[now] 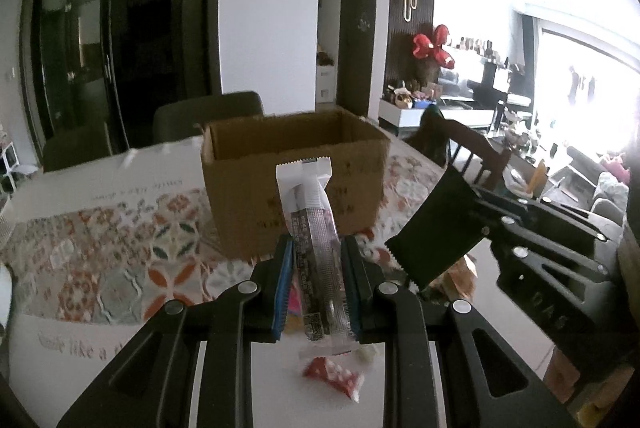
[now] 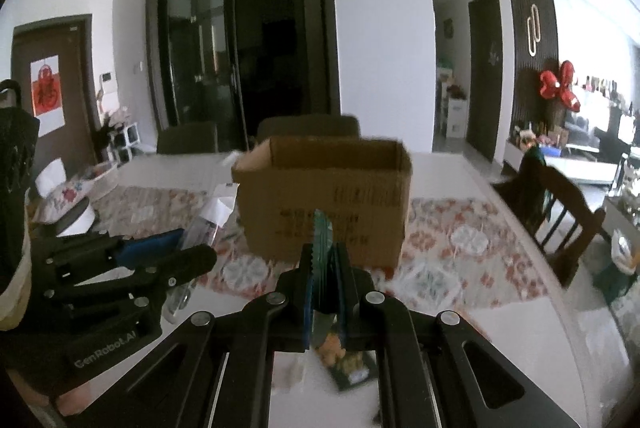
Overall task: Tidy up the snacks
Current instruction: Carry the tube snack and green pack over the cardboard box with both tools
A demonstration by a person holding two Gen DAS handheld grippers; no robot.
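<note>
An open cardboard box (image 1: 296,183) stands on the patterned tablecloth ahead of both grippers; it also shows in the right wrist view (image 2: 324,203). My left gripper (image 1: 316,268) is shut on a long clear-and-white snack packet (image 1: 310,224), held upright above the table just before the box. My right gripper (image 2: 326,268) is shut on a dark green snack packet (image 2: 322,244), seen edge-on; in the left wrist view that packet (image 1: 436,228) hangs at the right, beside the box. The left gripper's body (image 2: 132,268) shows at the left of the right wrist view.
A red-and-white snack packet (image 1: 334,378) and other small snacks lie on the table (image 1: 120,308) under the left gripper. A white container and a basket (image 2: 76,187) sit at the table's far left. Chairs (image 2: 556,211) stand around the table.
</note>
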